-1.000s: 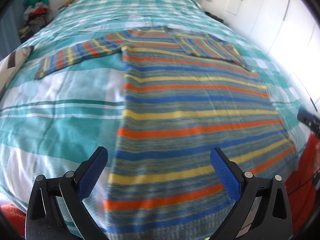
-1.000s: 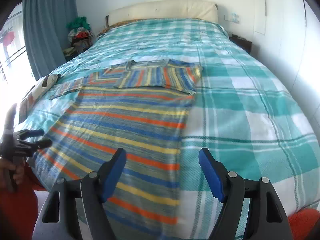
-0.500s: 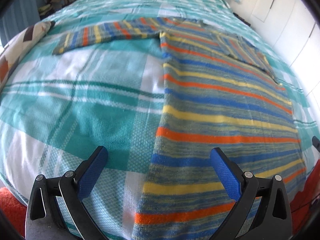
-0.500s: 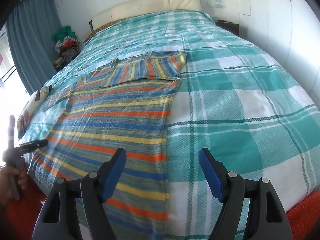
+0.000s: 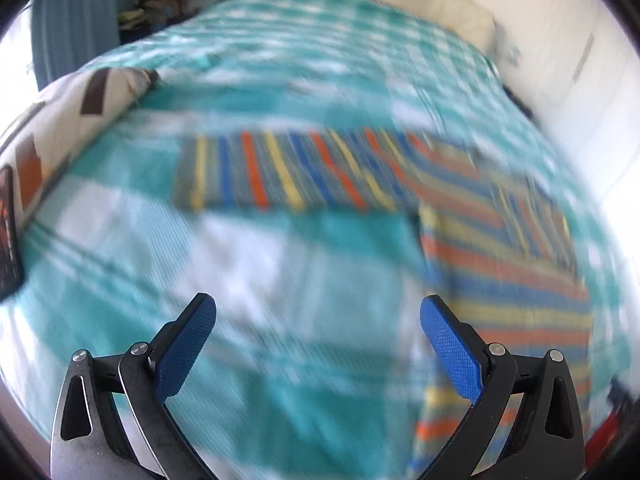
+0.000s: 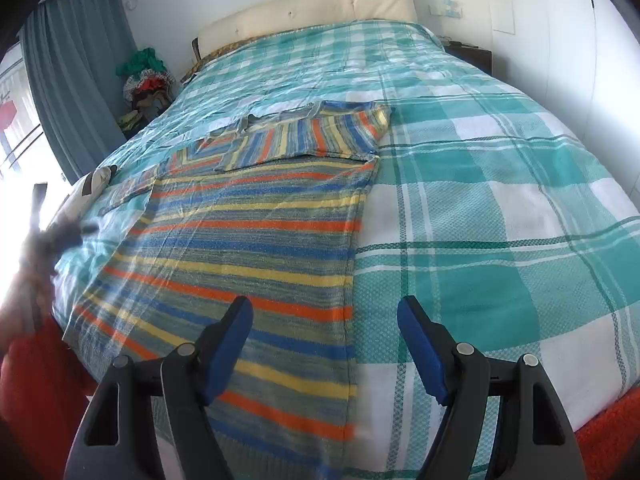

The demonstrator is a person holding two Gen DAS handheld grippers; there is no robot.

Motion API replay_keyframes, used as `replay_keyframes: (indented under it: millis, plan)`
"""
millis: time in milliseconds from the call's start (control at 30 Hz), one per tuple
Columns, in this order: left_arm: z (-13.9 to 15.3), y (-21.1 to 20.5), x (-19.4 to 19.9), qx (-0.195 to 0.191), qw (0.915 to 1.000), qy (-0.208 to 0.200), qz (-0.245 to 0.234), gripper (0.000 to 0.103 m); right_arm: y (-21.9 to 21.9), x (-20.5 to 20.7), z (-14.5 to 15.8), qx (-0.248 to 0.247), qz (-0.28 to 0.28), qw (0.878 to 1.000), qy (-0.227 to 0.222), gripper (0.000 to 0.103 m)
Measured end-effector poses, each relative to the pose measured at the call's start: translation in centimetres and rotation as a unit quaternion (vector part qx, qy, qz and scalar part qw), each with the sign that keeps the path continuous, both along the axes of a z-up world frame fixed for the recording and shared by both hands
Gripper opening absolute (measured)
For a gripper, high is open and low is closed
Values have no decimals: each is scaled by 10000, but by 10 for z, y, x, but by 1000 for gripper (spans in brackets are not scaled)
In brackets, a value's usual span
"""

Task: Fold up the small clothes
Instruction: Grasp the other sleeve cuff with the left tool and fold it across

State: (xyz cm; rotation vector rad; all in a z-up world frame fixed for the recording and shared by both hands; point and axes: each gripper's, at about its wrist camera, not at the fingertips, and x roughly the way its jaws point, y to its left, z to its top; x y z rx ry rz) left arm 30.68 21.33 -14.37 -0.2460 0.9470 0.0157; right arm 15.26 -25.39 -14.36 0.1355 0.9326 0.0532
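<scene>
Left wrist view blurred, left gripper (image 5: 318, 320) jaws apart over teal plaid bedspread (image 5: 280, 280), striped sweater (image 5: 500, 248) spread flat at right, patterned pillow (image 5: 80, 120) left; right wrist view, right gripper (image 6: 324, 320) jaws apart and empty above sweater's right edge, cream headboard (image 6: 308, 8), blue curtain (image 6: 76, 88), clothes pile (image 6: 146, 80).

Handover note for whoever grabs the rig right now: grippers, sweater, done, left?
Left gripper: open, empty, above the bedspread short of the spread-out sleeve.
Right gripper: open, empty, over the striped sweater at its right edge near the hem.
Done: right sleeve folded across the chest.
Left: fold in the other sleeve, then fold the body.
</scene>
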Motion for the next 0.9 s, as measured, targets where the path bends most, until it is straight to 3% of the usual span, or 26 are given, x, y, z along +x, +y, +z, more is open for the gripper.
replay_keyframes:
  millis: [67, 133, 267, 333, 400, 433, 467, 500, 533, 633, 700, 800, 900]
  plan:
    - [6, 36, 32, -239, 9994, 21, 252, 102, -1, 2, -2, 27, -13, 10000, 49, 74]
    - [-2, 79, 63, -672, 9951, 292, 668, 102, -2, 4, -5, 47, -27, 9999, 109, 74]
    - [-41, 133, 93, -1377, 9741, 898, 1550, 98, 1, 6, -10, 38, 42, 9998, 214, 74]
    - [-55, 140, 98, -1565, 9694, 996, 1608, 93, 3, 7, -11, 14, 70, 9997, 252, 74]
    - [-65, 135, 104, -1660, 9701, 1058, 1421, 76, 4, 7, -15, 11, 91, 9995, 314, 74]
    - [-67, 131, 105, -1607, 9727, 1066, 1294, 70, 4, 8, -16, 16, 92, 9994, 337, 74]
    - [-68, 124, 107, -1449, 9770, 1074, 1133, 50, 3, 9, -17, 36, 90, 9993, 365, 74]
    - [-68, 122, 110, -1293, 9795, 1144, 1037, 16, 3, 9, -18, 54, 80, 9992, 377, 74]
    - [-65, 120, 113, -1104, 9806, 1247, 1031, 3, 2, 10, -19, 86, 69, 9992, 386, 74]
    - [-46, 116, 116, -763, 9838, 1175, 1122, 2, -1, 11, -18, 224, 53, 9991, 362, 74]
    - [-16, 101, 123, -521, 9895, 902, 1004, 1, -1, 10, -16, 296, 71, 9990, 317, 74]
    - [42, 41, 138, -137, 9990, 324, 291, 1, 0, 8, -14, 372, 116, 9989, 261, 74]
    - [89, -47, 147, 29, 9973, -97, -722, 1, -1, 8, -13, 470, 131, 9985, 239, 74]
